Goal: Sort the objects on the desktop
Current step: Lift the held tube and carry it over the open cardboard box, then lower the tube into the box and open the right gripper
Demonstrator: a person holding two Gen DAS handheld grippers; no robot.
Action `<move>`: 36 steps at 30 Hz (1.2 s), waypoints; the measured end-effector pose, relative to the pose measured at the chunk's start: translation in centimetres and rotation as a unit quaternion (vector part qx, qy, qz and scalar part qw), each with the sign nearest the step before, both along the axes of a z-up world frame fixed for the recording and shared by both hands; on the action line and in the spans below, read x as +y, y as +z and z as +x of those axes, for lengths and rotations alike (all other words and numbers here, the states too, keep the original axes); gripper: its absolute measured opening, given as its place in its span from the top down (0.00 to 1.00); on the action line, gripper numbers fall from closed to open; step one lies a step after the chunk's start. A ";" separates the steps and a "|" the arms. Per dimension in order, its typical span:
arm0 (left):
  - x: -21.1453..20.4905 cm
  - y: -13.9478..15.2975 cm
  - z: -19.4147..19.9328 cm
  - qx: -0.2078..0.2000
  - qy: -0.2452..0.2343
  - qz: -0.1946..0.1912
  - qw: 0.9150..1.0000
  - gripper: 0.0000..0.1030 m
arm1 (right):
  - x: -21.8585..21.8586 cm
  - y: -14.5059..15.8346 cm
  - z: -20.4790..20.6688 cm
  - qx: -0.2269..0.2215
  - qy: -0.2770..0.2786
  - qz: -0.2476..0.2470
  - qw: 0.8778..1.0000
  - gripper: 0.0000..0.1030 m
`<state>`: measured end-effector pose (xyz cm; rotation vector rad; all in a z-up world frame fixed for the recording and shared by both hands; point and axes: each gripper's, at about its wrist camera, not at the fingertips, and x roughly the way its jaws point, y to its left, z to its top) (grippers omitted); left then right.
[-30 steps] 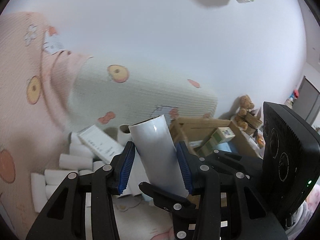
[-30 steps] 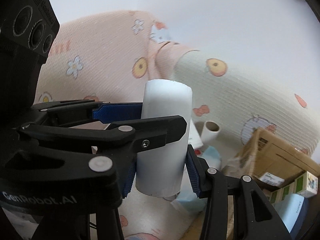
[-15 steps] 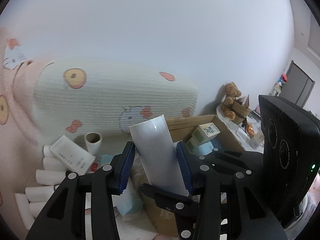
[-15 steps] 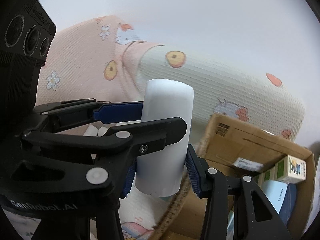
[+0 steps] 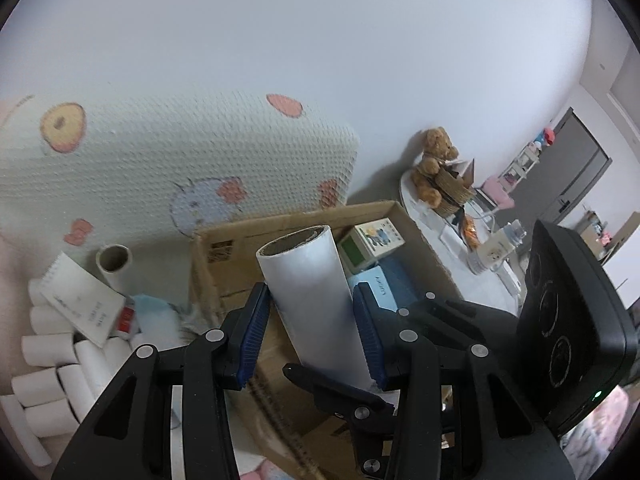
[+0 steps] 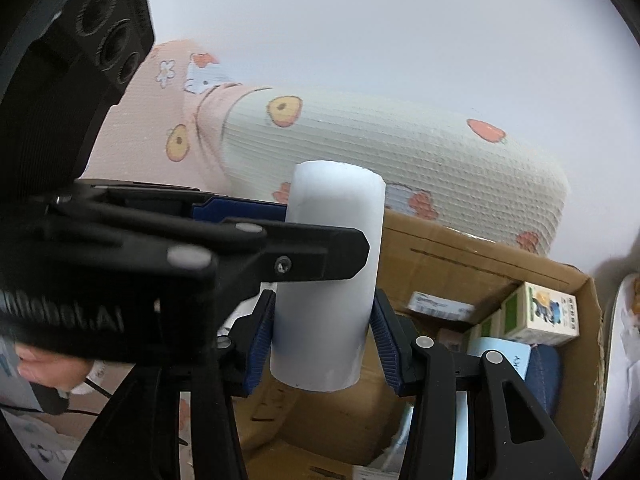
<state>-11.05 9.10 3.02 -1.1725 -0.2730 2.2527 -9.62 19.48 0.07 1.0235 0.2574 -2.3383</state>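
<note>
A white paper roll (image 5: 316, 304) with a cardboard core is held upright between both grippers. My left gripper (image 5: 312, 336) is shut on it, blue pads on its sides. My right gripper (image 6: 322, 336) is shut on the same roll (image 6: 332, 276), lower down. The left gripper's finger crosses the right wrist view just above my pads. The roll hangs over the near edge of an open cardboard box (image 5: 224, 264), which also shows in the right wrist view (image 6: 472, 264). The box holds small cartons (image 6: 548, 312) and a blue pack (image 5: 380, 288).
Several white rolls (image 5: 52, 364) lie in a pile at left with a white booklet (image 5: 80, 304) and an empty cardboard tube (image 5: 114, 260). A patterned cushion (image 5: 160, 168) stands behind. A round white table (image 5: 452, 236) with a teddy bear (image 5: 434, 164) is at right.
Both grippers have carried the roll to the right, from over the pile of rolls to above the cardboard box. The grip on the roll is unchanged.
</note>
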 end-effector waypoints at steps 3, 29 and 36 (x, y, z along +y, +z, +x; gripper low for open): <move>1.0 -0.5 -0.6 -0.014 -0.007 -0.010 1.000 0.55 | 0.5 -0.3 -0.6 -0.005 -0.005 0.011 1.000 0.57; 3.4 -3.8 -3.3 -0.064 -0.024 -0.059 0.996 0.62 | 1.5 -3.1 -5.4 -0.079 -0.015 0.014 0.997 0.59; 4.4 -5.3 -4.4 -0.074 -0.030 -0.095 0.992 0.61 | 1.8 -4.8 -7.7 -0.163 -0.031 -0.028 0.986 0.59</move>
